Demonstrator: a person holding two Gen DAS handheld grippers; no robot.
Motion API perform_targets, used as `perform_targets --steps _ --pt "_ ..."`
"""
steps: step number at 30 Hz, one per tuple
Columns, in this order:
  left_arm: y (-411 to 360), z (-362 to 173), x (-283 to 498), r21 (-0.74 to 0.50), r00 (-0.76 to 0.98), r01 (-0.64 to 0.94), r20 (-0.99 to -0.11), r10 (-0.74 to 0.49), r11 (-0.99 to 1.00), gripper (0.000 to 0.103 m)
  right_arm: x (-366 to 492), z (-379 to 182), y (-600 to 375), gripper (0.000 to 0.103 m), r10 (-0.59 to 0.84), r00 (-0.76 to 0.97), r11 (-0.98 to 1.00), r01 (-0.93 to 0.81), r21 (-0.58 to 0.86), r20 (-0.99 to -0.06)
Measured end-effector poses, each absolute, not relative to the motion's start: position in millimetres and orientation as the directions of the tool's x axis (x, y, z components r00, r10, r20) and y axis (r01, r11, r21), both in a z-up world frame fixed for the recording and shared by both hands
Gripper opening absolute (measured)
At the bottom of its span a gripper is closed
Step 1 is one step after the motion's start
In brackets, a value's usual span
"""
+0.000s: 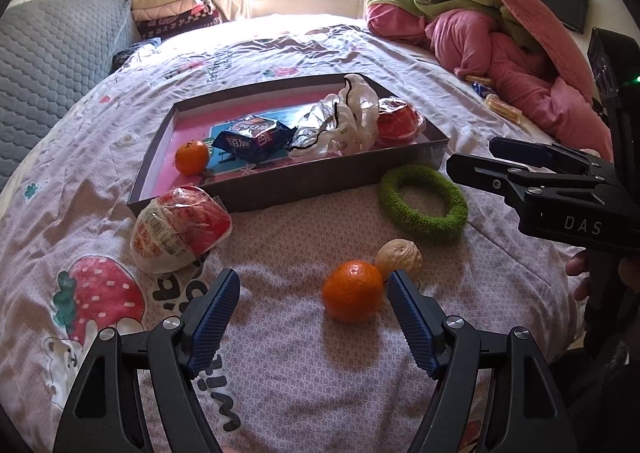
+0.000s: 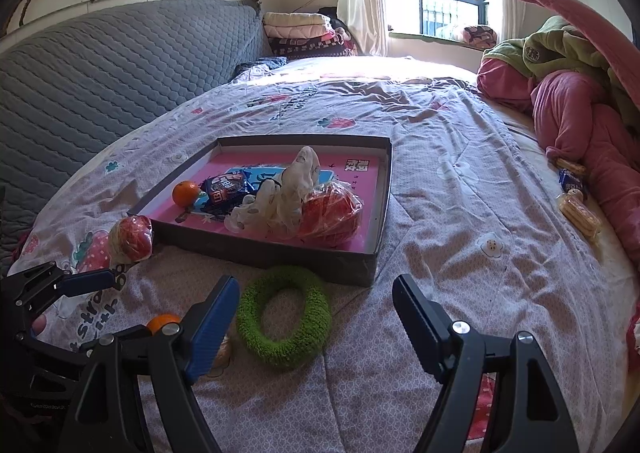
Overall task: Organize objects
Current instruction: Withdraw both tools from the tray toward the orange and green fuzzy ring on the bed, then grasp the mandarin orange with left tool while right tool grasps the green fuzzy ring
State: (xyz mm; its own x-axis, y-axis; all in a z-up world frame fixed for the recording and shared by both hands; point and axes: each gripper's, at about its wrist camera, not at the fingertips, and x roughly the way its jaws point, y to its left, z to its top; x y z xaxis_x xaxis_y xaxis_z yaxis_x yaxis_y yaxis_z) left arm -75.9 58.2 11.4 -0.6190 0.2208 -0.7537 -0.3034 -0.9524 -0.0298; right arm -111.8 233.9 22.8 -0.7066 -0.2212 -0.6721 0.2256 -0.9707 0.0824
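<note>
Fingers (image 1: 232, 285) apart beside orange (image 1: 353, 291)

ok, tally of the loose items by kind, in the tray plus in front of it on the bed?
Oranges: 2
Plastic-wrapped red fruit: 2
Blue snack packet: 1
Crumpled plastic bag: 1
Green ring: 1
Walnut: 1
Total: 8

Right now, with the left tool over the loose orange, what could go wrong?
The orange lies against the walnut, so closing the open left tool might knock the walnut away. Both are round and could roll on the soft bedspread. The tray wall needs clearing.
</note>
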Motion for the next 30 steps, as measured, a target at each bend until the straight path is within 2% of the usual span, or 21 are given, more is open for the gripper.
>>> perform_targets --steps 30 --pt "68 -17 -85 -0.012 -0.529 -0.319 -0.828 0.188 -0.948 0.077 -118 -1 225 0.078 -0.192 -0.621 -0.969 0.241 0.048 -0.760"
